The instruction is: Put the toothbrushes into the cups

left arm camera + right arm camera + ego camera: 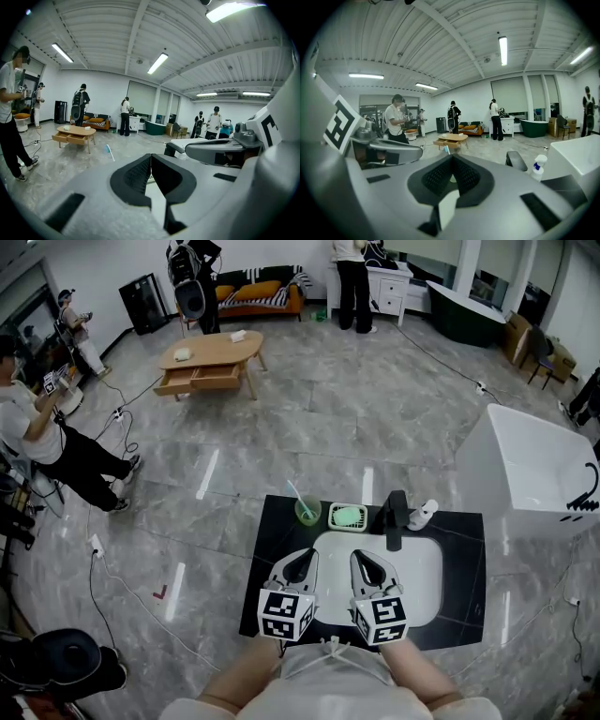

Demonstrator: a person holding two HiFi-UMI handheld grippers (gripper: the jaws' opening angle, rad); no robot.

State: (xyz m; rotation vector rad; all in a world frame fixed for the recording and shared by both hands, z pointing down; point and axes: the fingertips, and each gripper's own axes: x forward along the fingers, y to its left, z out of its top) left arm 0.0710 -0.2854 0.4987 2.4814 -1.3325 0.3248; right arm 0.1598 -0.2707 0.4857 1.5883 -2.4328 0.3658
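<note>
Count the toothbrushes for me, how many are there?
1. The toothbrush stands in the green cup on the black counter, left of the green dish. More may be hidden.

Grey marble floor [309,418], wooden coffee table [211,352], orange sofa [255,292], white bathtub [536,463], strip lights [157,63] on ribbed ceiling [103,28]

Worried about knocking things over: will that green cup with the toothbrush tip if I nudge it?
Probably easily: the green cup looks small and light, and the toothbrush leans out past its rim, pulling weight sideways. On the smooth-looking black counter it might slide first.
</note>
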